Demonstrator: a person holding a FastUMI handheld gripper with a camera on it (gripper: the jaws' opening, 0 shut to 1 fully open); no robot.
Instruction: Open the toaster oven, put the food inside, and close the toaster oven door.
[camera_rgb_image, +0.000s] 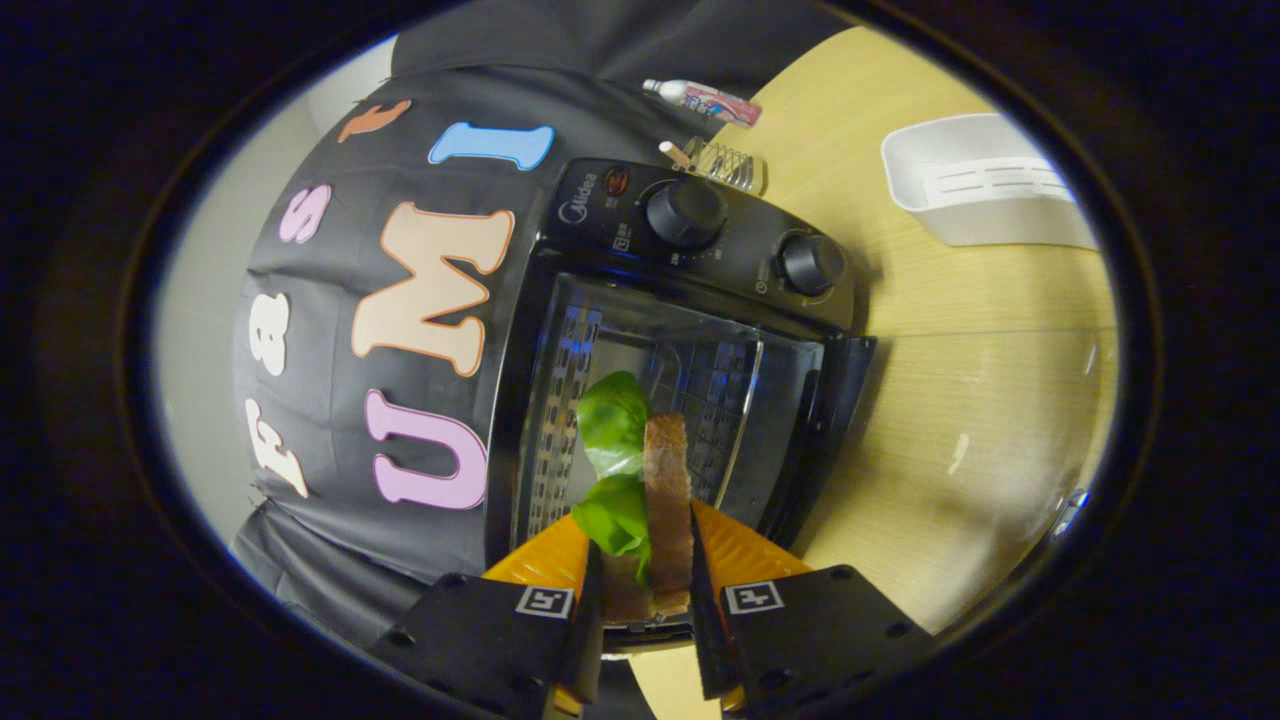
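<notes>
The gripper (645, 585) was clamped on the sandwich (650, 490), held between both fingers just before the open oven (690, 330). The oven was set on the table (990, 400), with a tray (985, 180) beyond.

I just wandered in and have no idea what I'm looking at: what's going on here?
A person is working a handheld gripper, whose two fingers are shut on a sandwich with green lettuce. It is held just in front of a black toaster oven on a wooden table, with the oven's open cavity straight ahead. The sandwich is not yet set down inside.
</notes>
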